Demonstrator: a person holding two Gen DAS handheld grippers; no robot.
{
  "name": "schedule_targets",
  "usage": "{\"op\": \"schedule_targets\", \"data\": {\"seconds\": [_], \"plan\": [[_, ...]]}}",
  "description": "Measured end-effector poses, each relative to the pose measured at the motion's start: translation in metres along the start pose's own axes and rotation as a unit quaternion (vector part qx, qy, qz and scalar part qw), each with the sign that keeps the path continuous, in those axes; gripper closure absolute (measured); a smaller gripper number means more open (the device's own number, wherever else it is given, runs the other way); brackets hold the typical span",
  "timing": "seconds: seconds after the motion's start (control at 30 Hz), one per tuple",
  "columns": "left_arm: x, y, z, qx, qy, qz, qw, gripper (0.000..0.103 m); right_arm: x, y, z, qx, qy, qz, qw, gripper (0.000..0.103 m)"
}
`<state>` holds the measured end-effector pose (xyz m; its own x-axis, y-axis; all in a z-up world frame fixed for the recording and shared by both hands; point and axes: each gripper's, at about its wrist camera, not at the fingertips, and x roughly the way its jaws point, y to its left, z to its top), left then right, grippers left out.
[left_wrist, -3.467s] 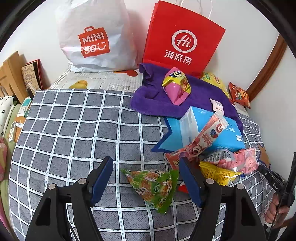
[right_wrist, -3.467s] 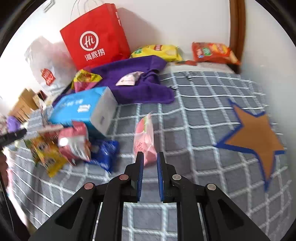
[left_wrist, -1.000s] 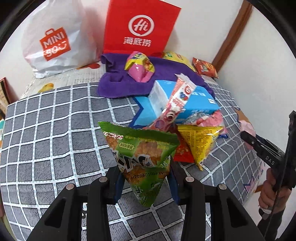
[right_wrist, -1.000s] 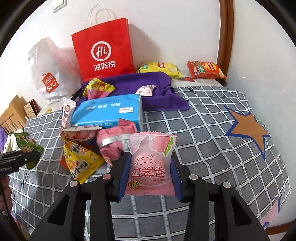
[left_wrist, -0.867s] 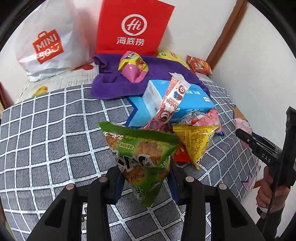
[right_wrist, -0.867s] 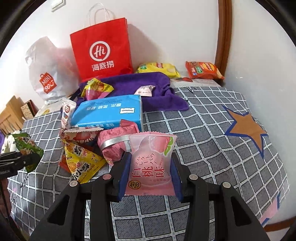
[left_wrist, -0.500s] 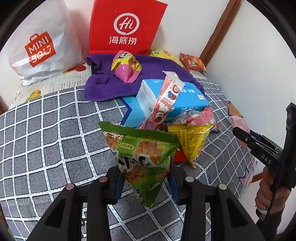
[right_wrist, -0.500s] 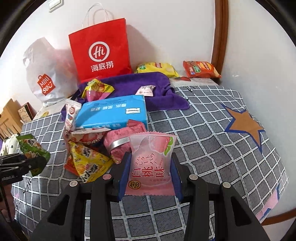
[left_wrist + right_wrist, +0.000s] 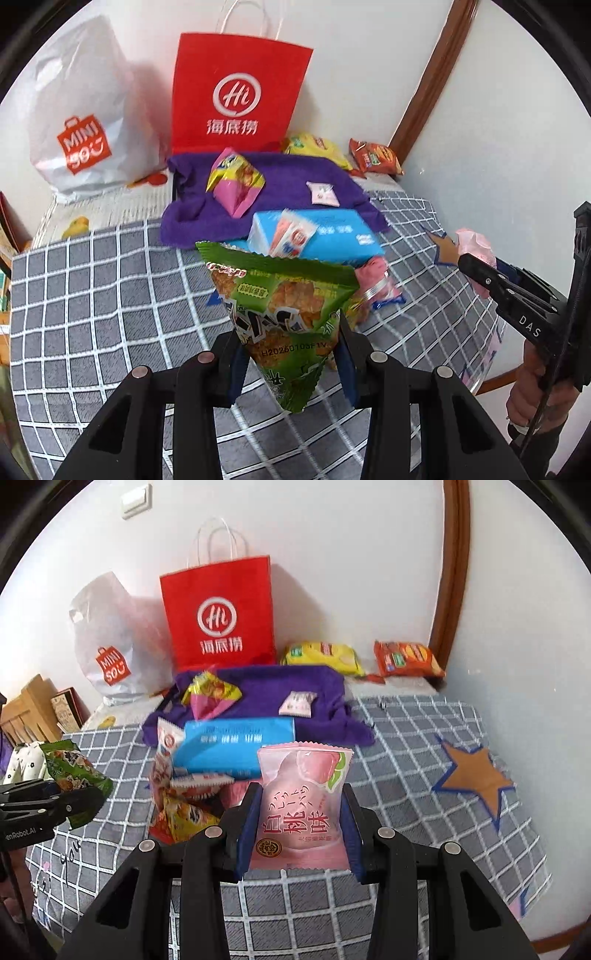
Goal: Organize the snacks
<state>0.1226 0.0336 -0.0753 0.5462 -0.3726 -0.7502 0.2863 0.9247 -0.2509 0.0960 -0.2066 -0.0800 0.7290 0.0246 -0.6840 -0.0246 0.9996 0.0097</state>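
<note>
My left gripper (image 9: 291, 360) is shut on a green triangular snack bag (image 9: 280, 299) and holds it up above the checked bedspread (image 9: 110, 295). My right gripper (image 9: 299, 838) is shut on a pink peach snack packet (image 9: 303, 808), also held above the bed. The right gripper with its pink packet (image 9: 476, 247) shows at the right of the left wrist view. The left gripper with the green bag (image 9: 74, 771) shows at the left of the right wrist view. A pile of snacks (image 9: 184, 805) lies by a blue tissue pack (image 9: 236, 746).
A red paper bag (image 9: 236, 92) and a white MINISO bag (image 9: 85, 125) stand against the wall. A purple towel (image 9: 295, 177) holds a pink-yellow snack (image 9: 236, 182) and a small white packet (image 9: 324, 192). Yellow (image 9: 321, 657) and orange (image 9: 406, 659) packs lie by the wall.
Both grippers have risen and tilted toward the back wall with their snacks still held. The bags at the wall now sit more centrally in both views.
</note>
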Motion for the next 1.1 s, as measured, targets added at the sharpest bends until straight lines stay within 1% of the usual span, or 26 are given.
{"op": "schedule_targets", "data": {"seconds": [0.13, 0.27, 0.37, 0.53, 0.67, 0.8, 1.1], "plan": [[-0.006, -0.015, 0.015, 0.004, -0.015, 0.006, 0.9999, 0.064, -0.005, -0.006, 0.018, -0.012, -0.013, 0.007, 1.000, 0.062], [-0.009, -0.025, 0.034, 0.002, -0.025, 0.003, 0.9997, 0.064, -0.003, -0.011, 0.034, -0.020, -0.022, 0.008, 1.000, 0.062], [-0.008, -0.032, 0.048, 0.007, -0.029, 0.004, 0.9995, 0.064, 0.002, -0.015, 0.046, -0.023, -0.026, 0.012, 0.999, 0.062], [-0.003, -0.040, 0.070, 0.020, -0.034, 0.017, 0.9991, 0.064, 0.019, -0.021, 0.064, -0.015, -0.025, 0.030, 0.999, 0.062], [0.006, -0.040, 0.088, 0.021, -0.035, 0.017, 0.9990, 0.064, 0.041, -0.025, 0.078, -0.008, -0.017, 0.039, 0.999, 0.062], [0.016, -0.036, 0.106, 0.017, -0.036, 0.002, 0.9992, 0.064, 0.061, -0.025, 0.093, -0.006, -0.014, 0.042, 0.999, 0.062], [0.041, -0.021, 0.146, 0.021, -0.028, 0.018, 0.9992, 0.064, 0.094, -0.010, 0.133, -0.021, -0.022, 0.043, 0.999, 0.062]]}}
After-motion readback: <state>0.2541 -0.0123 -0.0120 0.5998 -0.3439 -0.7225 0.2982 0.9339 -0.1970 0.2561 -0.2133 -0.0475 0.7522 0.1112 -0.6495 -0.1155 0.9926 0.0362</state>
